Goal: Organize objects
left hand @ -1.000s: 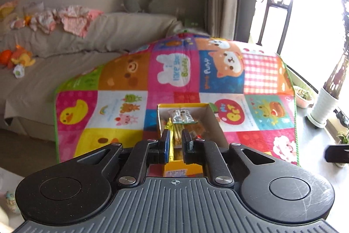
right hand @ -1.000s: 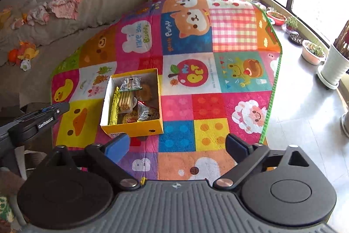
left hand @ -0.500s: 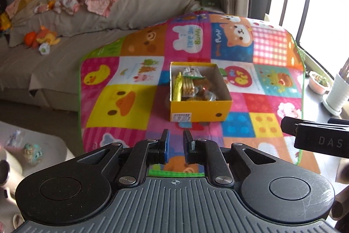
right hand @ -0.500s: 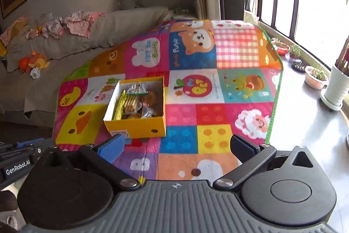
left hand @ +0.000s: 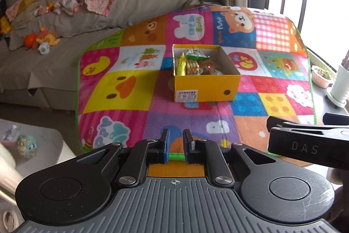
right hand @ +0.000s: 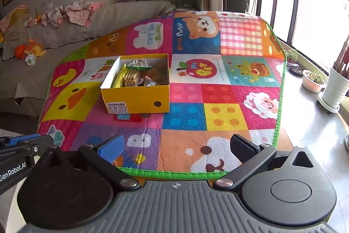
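Observation:
A yellow cardboard box [left hand: 205,88] [right hand: 135,99] stands on the colourful patchwork mat [left hand: 135,88] [right hand: 218,88]. It holds several snack packets, among them a bundle of biscuit sticks [left hand: 193,67] [right hand: 130,79] and a green-edged sachet [right hand: 139,63]. My left gripper [left hand: 176,145] is near the mat's front edge, well short of the box, its jaws nearly closed with nothing between them. My right gripper [right hand: 181,149] is open and empty, also at the mat's front edge, to the right of the left one.
A grey sofa [left hand: 54,36] with clothes and soft toys runs along the left. Potted plants [right hand: 333,88] stand on the floor by the window at right. A low white surface with a small toy [left hand: 26,145] is at lower left.
Both grippers have pulled back and away from the box toward the mat's front edge. The box and its contents stay put. Jaw openings are unchanged.

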